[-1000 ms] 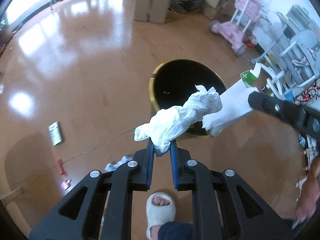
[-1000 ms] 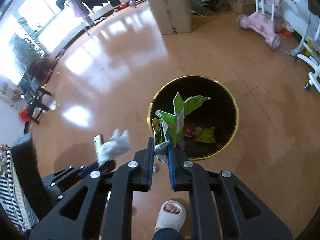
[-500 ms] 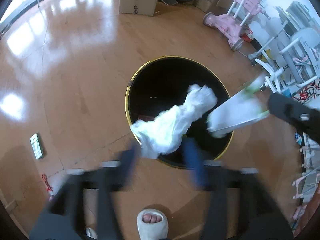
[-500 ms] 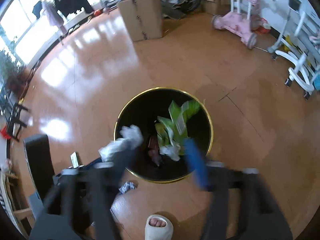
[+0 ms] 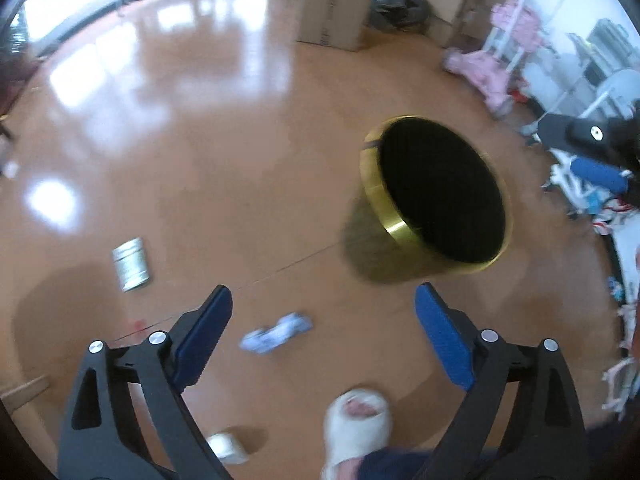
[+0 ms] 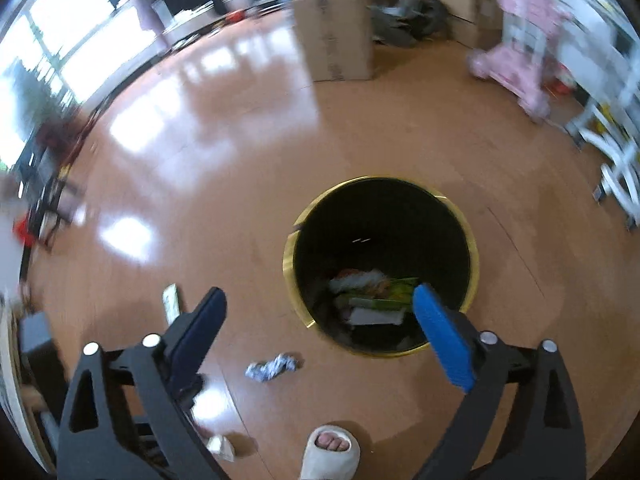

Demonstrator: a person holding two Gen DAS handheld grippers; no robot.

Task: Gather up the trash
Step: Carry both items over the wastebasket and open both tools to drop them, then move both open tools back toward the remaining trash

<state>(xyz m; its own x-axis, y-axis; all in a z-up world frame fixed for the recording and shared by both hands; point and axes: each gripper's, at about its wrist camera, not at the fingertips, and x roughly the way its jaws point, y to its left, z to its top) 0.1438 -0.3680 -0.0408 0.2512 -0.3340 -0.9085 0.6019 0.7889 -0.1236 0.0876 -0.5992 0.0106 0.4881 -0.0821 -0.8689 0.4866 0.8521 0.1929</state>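
A gold-rimmed black trash bin [image 5: 380,200] [image 6: 290,276] stands on the wooden floor. Green and white wrappers [image 6: 372,294] lie at its bottom. My left gripper [image 5: 322,328] hangs over the floor left of the bin, jaws still opening, nothing between them. My right gripper [image 6: 318,322] hovers at the bin's near rim, jaws also opening and empty. A crumpled blue-white wrapper [image 5: 278,330] [image 6: 272,368] lies on the floor under both grippers. A silver packet [image 5: 130,264] [image 6: 171,300] lies further left. The right gripper's blue pad [image 5: 598,172] shows at the left wrist view's right edge.
A person's foot in a white slipper [image 5: 354,428] [image 6: 330,454] stands at the bottom. A small white scrap [image 5: 228,446] [image 6: 222,446] lies beside it. Cardboard boxes [image 5: 336,4] [image 6: 336,28], a pink toy scooter [image 5: 496,76] and white furniture [image 6: 616,152] line the far side.
Both grippers opened and let go: the white crumpled glove and the green-white wrapper dropped into the bin. The left gripper then swung left, away from the bin's mouth.
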